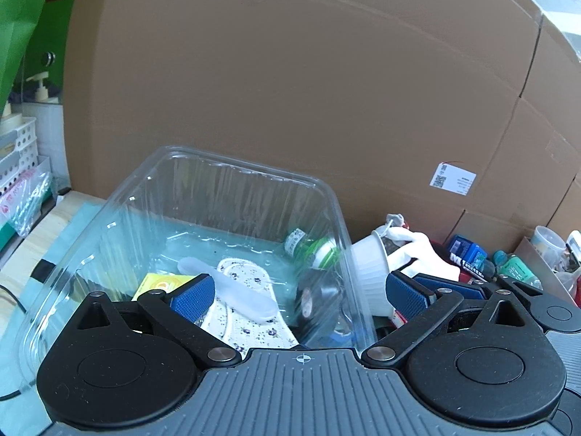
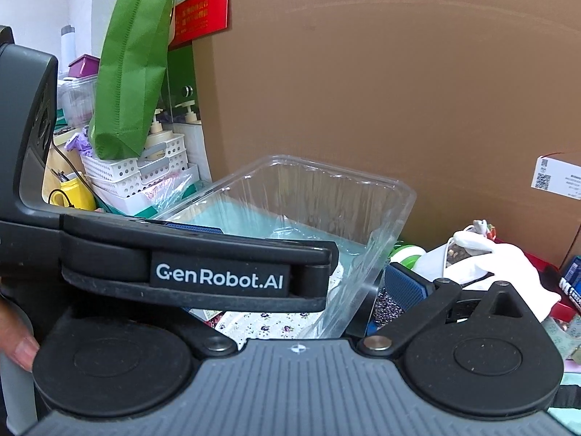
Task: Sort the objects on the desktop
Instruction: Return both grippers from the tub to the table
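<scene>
The left gripper [image 1: 297, 298] and the right gripper [image 2: 301, 290] are showing ribbed grey bodies, black round-hubbed linkage arms with silver screws, blue textured pads [image 1: 192, 296] and a small crosshair mark, one side reading "GenRobot.AI" in white.

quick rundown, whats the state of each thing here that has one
clear plastic container: lidless, upright, holding items
left gripper: jaws wide, right wall of the container between them, not pressed
right gripper: jaws wide, nothing held
white ribbed cup: tipped on its side, outside the container
green-capped bottle: lying down inside the container
floral insole: lying flat inside
</scene>
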Demonstrator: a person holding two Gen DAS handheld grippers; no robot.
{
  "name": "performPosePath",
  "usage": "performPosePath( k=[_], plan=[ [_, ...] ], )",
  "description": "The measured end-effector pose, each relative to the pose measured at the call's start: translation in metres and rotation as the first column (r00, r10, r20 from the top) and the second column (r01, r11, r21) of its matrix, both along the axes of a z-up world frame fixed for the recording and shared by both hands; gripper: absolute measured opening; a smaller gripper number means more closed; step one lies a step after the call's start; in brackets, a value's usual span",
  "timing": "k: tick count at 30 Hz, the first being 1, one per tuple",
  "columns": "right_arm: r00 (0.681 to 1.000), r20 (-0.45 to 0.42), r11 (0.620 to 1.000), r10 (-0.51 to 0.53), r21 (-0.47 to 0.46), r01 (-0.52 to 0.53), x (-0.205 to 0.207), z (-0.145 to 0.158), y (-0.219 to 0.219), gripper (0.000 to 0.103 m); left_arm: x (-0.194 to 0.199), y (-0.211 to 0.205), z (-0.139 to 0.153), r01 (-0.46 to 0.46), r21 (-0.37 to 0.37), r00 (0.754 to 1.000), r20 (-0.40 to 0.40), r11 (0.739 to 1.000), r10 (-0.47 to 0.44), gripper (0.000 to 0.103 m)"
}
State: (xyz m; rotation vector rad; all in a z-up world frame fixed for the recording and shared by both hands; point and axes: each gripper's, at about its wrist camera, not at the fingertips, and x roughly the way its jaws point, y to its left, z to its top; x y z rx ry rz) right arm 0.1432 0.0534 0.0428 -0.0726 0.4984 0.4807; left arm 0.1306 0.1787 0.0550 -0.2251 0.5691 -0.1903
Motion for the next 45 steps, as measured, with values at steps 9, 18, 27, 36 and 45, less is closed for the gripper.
performPosePath(
  k=[9,18,27,36,45],
  plan=[
    [1.000,0.031,0.999,0.003,0.033,-0.004,-0.035,0.002,-0.029,0.103,-0.039,-0.034,0.006,0.001,0.065,0.995,0.103,0.998,-0.008,0.103],
    [0.988,0.130,0.996,-0.079,-0.037,0.084,-0.085,-0.009,-0.084,0.103,-0.068,-0.100,-0.014,0.111,0.017,0.987,0.115,0.994,-0.112,0.103],
    [0.970,0.104,0.973,-0.221,-0.040,0.227,-0.089,-0.040,-0.141,0.103,-0.060,-0.143,-0.049,0.126,-0.008,0.991,0.041,0.992,-0.126,0.103],
    [0.948,0.023,0.944,-0.318,0.100,0.315,-0.058,-0.059,-0.186,0.103,-0.014,-0.167,-0.054,0.136,0.026,0.990,0.033,0.990,-0.137,0.094],
    [0.935,-0.011,0.930,-0.354,0.106,0.353,-0.014,-0.072,-0.212,0.094,0.042,-0.188,-0.068,0.132,0.040,0.991,0.001,0.990,-0.132,0.085]
  ],
)
